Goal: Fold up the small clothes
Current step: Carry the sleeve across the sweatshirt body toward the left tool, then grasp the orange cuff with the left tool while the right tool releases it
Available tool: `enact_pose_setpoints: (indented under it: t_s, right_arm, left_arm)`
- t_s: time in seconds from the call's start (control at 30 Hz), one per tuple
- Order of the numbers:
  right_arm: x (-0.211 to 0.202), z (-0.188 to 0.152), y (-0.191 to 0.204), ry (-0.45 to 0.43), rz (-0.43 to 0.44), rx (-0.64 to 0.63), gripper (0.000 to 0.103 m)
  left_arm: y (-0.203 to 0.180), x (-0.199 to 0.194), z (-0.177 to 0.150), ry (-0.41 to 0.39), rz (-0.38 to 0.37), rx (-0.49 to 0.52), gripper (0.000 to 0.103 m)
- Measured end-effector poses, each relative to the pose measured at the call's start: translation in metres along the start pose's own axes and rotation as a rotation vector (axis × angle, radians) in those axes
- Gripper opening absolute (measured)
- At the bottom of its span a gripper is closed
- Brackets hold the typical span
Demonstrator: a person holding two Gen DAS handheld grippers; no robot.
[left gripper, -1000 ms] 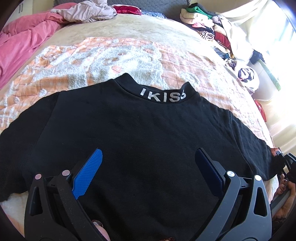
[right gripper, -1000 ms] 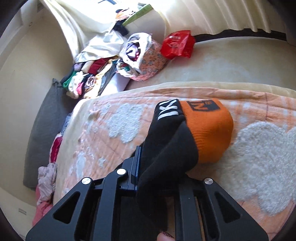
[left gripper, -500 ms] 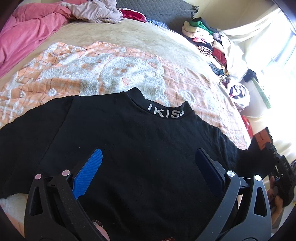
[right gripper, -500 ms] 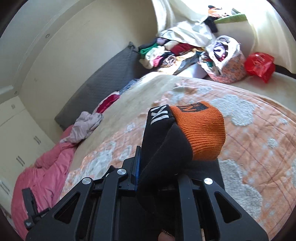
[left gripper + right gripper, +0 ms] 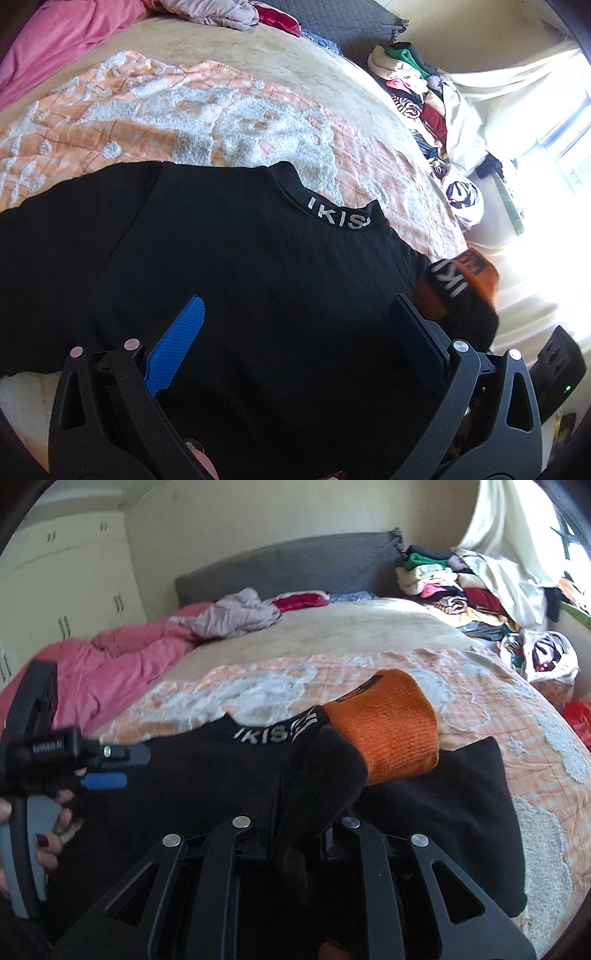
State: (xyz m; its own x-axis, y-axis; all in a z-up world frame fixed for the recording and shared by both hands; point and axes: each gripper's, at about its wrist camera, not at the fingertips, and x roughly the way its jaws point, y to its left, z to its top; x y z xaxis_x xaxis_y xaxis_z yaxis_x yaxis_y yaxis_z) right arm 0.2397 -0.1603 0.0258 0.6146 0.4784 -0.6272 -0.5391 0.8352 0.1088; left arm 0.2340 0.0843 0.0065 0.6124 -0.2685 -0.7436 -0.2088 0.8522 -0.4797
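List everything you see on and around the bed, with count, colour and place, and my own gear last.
black sweatshirt: one, black with grey collar lettering, spread flat on the blanket
sleeve cuff: one, orange, folded in over the sweatshirt
blanket: one, orange with white fluffy patches, across the bed
duvet: one, pink, bunched at the bed's far left
crumpled garment: one, pale mauve, by the headboard
headboard: one, grey, behind the bed
clothes pile: one, mixed colours, right of the headboard
red bag: one, far right edge
left claw: open above the sweatshirt, blue pads
right claw: black; sleeve lies between its fingers, jaws just opening, grip unclear
hand: one, holding the left claw's handle
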Motion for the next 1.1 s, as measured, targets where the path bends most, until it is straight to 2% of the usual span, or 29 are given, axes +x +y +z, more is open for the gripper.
enact_pose_setpoints:
  t_s: [0.07,0.13,0.2,0.3,0.4,0.47,0.5,0.53,0.63,0.7,0.77,0.83,0.97,1.1]
  right_arm:
    - [0.007,-0.006,0.014,0.04,0.037,-0.061,0.047]
    - [0.011,-0.012,0.022,0.086,0.083,-0.084,0.05]
    - [0.012,-0.015,0.027,0.128,0.121,-0.11,0.065]
    - [0.006,-0.017,0.026,0.161,0.161,-0.123,0.07]
    - [-0.005,-0.014,0.012,0.143,0.233,-0.059,0.076]
    - [-0.015,-0.01,-0.002,0.115,0.283,0.003,0.08]
    - [-0.019,-0.007,-0.008,0.1,0.295,0.024,0.081]
    - [-0.024,-0.005,-0.014,0.082,0.293,0.045,0.082]
    - [-0.031,0.001,-0.033,0.051,0.251,0.097,0.084]
    - [-0.035,0.003,-0.045,0.039,0.236,0.136,0.084]
    - [-0.039,0.004,-0.056,0.028,0.22,0.176,0.084]
    - [-0.042,0.006,-0.069,0.015,0.205,0.21,0.084]
    - [-0.047,0.005,-0.089,-0.001,0.109,0.23,0.084]
    - [-0.051,0.005,-0.113,-0.007,0.058,0.289,0.084]
  left_arm:
    - [0.001,0.001,-0.003,0.009,-0.012,-0.001,0.094]
    - [0.0,0.003,-0.007,0.026,-0.022,0.004,0.094]
    - [0.0,0.006,-0.011,0.05,-0.044,-0.001,0.094]
    - [-0.002,0.011,-0.017,0.077,-0.055,0.001,0.094]
    - [-0.006,0.017,-0.024,0.105,-0.082,0.007,0.093]
    - [-0.008,0.023,-0.028,0.135,-0.117,-0.003,0.084]
    - [-0.009,0.027,-0.031,0.157,-0.137,-0.015,0.076]
    - [-0.01,0.032,-0.033,0.177,-0.162,-0.029,0.068]
    - [-0.013,0.041,-0.04,0.211,-0.242,-0.072,0.056]
    - [-0.018,0.048,-0.043,0.219,-0.242,-0.078,0.056]
    - [-0.026,0.052,-0.046,0.206,-0.202,-0.047,0.047]
    - [-0.034,0.058,-0.048,0.204,-0.167,-0.015,0.008]
    - [-0.038,0.055,-0.043,0.192,-0.155,0.019,0.006]
    - [-0.047,0.022,-0.03,0.09,-0.112,0.108,0.006]
